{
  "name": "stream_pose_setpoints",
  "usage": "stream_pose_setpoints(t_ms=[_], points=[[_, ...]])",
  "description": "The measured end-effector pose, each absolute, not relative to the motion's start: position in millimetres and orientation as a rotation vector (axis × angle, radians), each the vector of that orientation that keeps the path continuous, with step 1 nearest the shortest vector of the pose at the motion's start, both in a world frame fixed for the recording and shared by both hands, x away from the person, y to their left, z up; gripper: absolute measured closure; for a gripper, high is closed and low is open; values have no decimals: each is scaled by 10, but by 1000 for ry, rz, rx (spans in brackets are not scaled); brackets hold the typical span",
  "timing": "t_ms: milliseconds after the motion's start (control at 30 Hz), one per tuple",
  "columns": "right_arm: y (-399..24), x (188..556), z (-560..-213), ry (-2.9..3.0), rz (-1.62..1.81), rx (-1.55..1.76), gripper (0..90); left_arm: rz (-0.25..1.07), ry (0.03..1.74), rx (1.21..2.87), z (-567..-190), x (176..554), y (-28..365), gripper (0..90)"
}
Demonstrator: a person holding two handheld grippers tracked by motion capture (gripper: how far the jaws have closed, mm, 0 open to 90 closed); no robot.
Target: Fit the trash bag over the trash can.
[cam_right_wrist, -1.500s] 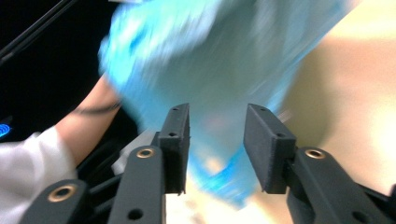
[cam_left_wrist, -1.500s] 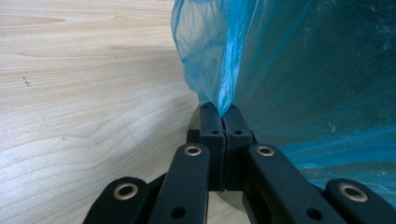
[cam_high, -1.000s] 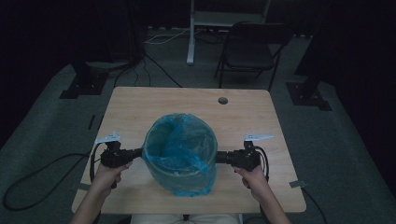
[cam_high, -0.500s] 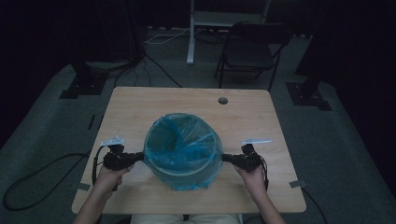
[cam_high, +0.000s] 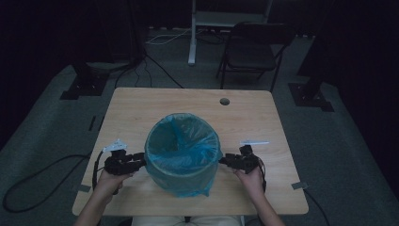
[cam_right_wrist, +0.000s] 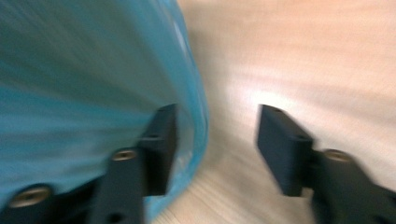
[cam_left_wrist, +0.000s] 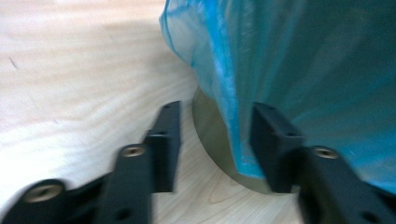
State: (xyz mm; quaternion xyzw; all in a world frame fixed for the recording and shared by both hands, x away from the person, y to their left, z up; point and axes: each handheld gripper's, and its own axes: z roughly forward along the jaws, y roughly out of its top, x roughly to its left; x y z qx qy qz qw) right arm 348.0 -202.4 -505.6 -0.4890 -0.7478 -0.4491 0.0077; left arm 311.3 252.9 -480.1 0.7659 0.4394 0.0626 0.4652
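A round bin lined with a blue plastic bag [cam_high: 182,150] stands on the wooden table [cam_high: 141,108], toward the near edge. My left gripper [cam_high: 140,160] is at the bin's left side. Its jaws have just been opening and now stand open [cam_left_wrist: 215,140], with the bag's hanging edge [cam_left_wrist: 229,107] and the bin's base [cam_left_wrist: 210,126] loose between them. My right gripper [cam_high: 223,161] is at the bin's right side. It has also just been opening and is open [cam_right_wrist: 217,144], with the bag's film [cam_right_wrist: 93,70] bulging past its left jaw, not pinched.
A small round hole [cam_high: 224,101] sits near the table's far edge. Behind the table are a folding chair [cam_high: 254,52], stand bases and cables on the floor. A person's hands come in from the bottom edge.
Both hands have sunk slightly beside the bin. The jaws of both grippers have gone from shut on the bag to standing apart.
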Motion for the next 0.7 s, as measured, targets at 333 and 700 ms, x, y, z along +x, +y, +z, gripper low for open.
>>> stream_pose_setpoints(t_ms=[333,700], points=[[-2280,3646,-4527,-2223,-1784,-1574,174,238,1029,1766,-4820,2990,2666,206],[-1931,3763,-3957,-2209,-2011,-1284,168,273,972,1746,-4836,2868,2686,22]])
